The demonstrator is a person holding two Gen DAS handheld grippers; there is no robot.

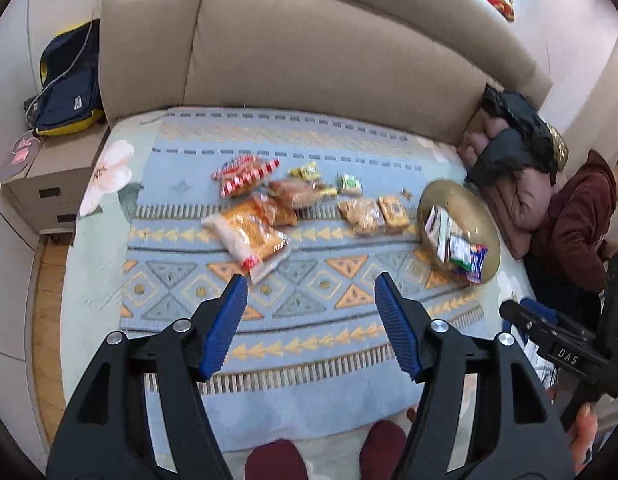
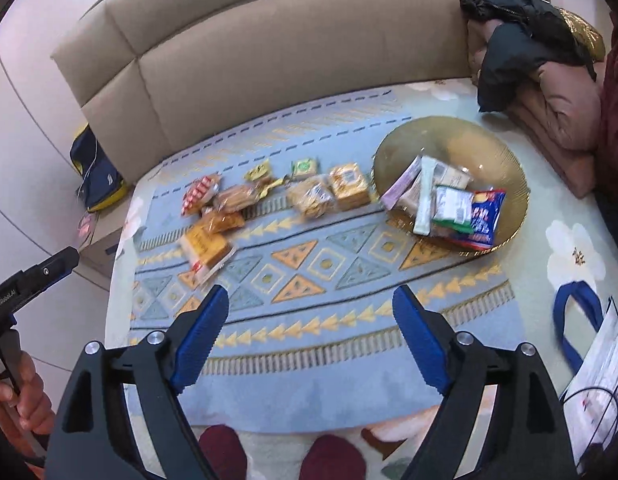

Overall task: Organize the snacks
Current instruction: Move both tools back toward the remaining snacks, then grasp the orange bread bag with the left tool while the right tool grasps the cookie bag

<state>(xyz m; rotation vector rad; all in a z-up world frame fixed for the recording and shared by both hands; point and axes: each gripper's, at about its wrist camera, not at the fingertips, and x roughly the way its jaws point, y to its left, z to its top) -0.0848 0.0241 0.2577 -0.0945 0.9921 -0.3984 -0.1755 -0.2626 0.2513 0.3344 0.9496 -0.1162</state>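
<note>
Several snack packets lie in a loose row on a blue patterned blanket (image 1: 309, 320) on a bed. Among them are a big orange bag (image 1: 251, 238) (image 2: 205, 248), a red-striped pack (image 1: 245, 174) (image 2: 199, 192) and two yellow biscuit packs (image 1: 373, 212) (image 2: 349, 186). A gold tray (image 1: 441, 196) (image 2: 449, 136) at the right holds several packets, a blue one (image 2: 485, 216) at its front. My left gripper (image 1: 309, 286) is open and empty, above the blanket short of the snacks. My right gripper (image 2: 311, 298) is open and empty too.
A beige padded headboard (image 1: 309, 52) runs behind the bed. Folded jackets and a cushion (image 1: 513, 160) (image 2: 541, 68) lie at the right, by a person in maroon (image 1: 577, 216). A nightstand with a navy bag (image 1: 69, 80) stands at the left. A blue-handled bag (image 2: 585, 320) lies front right.
</note>
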